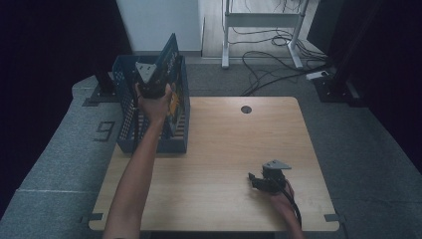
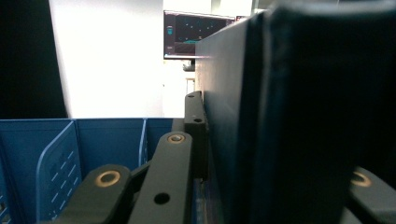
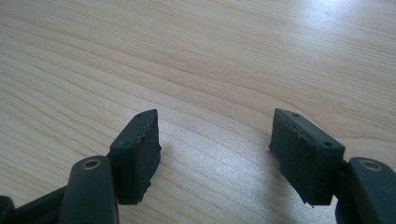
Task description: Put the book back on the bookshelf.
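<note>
We've got the left gripper (image 1: pixel 155 74) clamped on a dark blue book (image 2: pixel 299 116), tilted above the blue file rack (image 1: pixel 127 130). Our right gripper (image 1: pixel 259 180) rests open on the table (image 1: pixel 224 149). Risk: the tilted book could snag a divider (image 2: pixel 53 163).
</note>
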Available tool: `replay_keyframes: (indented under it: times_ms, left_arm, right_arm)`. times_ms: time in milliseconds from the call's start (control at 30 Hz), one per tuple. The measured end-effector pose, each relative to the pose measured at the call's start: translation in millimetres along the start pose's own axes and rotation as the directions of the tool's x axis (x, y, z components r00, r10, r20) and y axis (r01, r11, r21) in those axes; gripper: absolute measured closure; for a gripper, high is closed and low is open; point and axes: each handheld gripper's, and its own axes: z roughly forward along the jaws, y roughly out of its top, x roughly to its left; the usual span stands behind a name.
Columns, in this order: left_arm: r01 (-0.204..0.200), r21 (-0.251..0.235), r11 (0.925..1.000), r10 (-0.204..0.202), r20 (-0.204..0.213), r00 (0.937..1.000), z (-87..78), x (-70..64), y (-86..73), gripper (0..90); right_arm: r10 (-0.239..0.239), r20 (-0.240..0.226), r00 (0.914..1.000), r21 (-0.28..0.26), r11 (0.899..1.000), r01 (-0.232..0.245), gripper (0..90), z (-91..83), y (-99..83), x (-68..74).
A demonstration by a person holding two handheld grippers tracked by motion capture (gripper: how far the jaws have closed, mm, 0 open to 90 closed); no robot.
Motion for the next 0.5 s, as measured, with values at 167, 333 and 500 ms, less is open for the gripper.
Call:
replay_keyframes:
  times_ms: [167,333,500]
  left_arm:
    - [0.006,0.015,0.9999,-0.006,0.000,1.0000,4.1,0.3,-6.3,82.2]
    - [-0.009,0.024,0.9997,0.009,-0.004,1.0000,7.1,-3.3,-17.4,82.1]
    - [-0.016,0.042,0.9990,0.016,-0.010,0.9998,10.2,-5.9,-32.0,82.2]
  right_arm:
    - [0.003,-0.003,1.0000,-0.001,1.000,-0.003,32.4,-0.2,-0.2,0.1]
    - [0.008,-0.006,1.0000,-0.003,1.000,-0.008,32.4,-0.4,-0.3,-0.3]
    - [0.004,-0.005,1.0000,-0.003,1.000,-0.004,32.4,-0.3,-0.3,-0.2]
